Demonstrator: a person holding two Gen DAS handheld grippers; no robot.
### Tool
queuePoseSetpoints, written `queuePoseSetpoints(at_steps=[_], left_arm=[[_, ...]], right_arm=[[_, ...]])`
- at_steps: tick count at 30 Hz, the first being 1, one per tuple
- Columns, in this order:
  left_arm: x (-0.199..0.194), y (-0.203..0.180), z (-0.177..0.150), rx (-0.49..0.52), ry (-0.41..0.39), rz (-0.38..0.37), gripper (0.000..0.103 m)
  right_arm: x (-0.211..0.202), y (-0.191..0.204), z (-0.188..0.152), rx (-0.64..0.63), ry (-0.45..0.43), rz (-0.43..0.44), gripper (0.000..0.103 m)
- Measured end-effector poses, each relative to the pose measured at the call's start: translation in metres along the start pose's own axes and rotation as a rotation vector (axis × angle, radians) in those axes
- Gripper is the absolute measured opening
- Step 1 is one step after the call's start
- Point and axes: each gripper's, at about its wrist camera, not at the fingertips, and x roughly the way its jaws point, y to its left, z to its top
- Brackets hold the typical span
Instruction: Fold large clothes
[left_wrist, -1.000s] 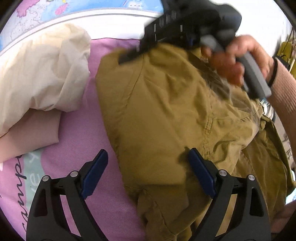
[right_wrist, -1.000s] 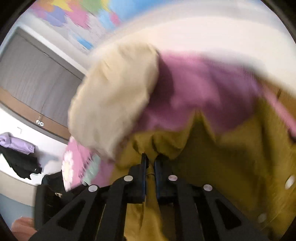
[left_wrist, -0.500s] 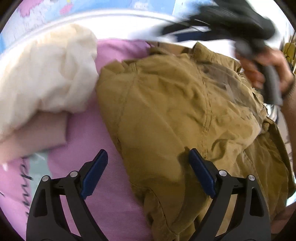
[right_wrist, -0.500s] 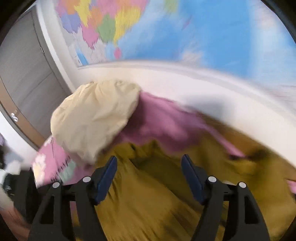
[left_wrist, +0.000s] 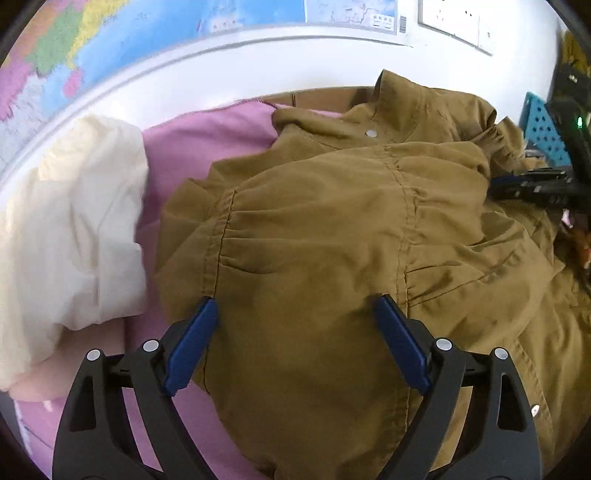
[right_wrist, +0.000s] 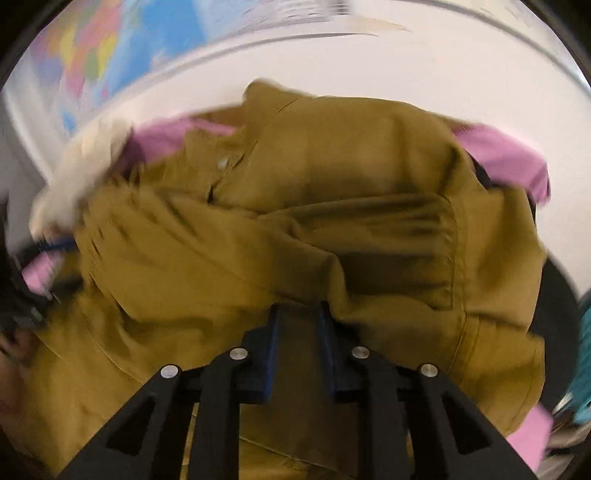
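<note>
Left view alone shows the cream bundle (left_wrist: 70, 229) sharply. My left gripper (left_wrist: 295, 343), jaws wide but closing, straddles the olive jacket (left_wrist: 314, 240) at lower centre; my right gripper (right_wrist: 297, 328), nearly closed and closing, has jacket cloth between its pads.

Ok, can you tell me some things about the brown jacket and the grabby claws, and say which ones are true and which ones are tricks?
1. The jacket is mustard brown. True.
2. The jacket lies on a green sheet. False: the sheet under it is pink.
3. A cream bundle of cloth sits beside the jacket. True.
4. The left gripper is squeezed tight on a sleeve. False: its blue fingers stand wide apart over the jacket, gripping nothing.
5. A colourful map hangs on the wall behind. True.
6. The right gripper is far from the jacket. False: it is right at the jacket, jaws closing with brown cloth between them.
</note>
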Motion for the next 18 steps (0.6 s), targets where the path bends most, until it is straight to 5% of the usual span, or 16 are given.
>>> queuePoseSetpoints(at_steps=[4, 10, 18], left_arm=[[-0.043, 0.005, -0.017, -0.022, -0.069, -0.006, 0.086], [-0.088, 0.030, -0.063, -0.104, -0.074, -0.095, 0.090], [-0.097, 0.032, -0.134, -0.222, 0.028, -0.206, 0.090]], right_arm=[[-0.056, 0.006, -0.018, -0.008, -0.105, -0.008, 0.065], [-0.138, -0.016, -0.095, 0.077, -0.156, 0.021, 0.080], [-0.150, -0.017, -0.193, 0.290, -0.122, 0.095, 0.090]])
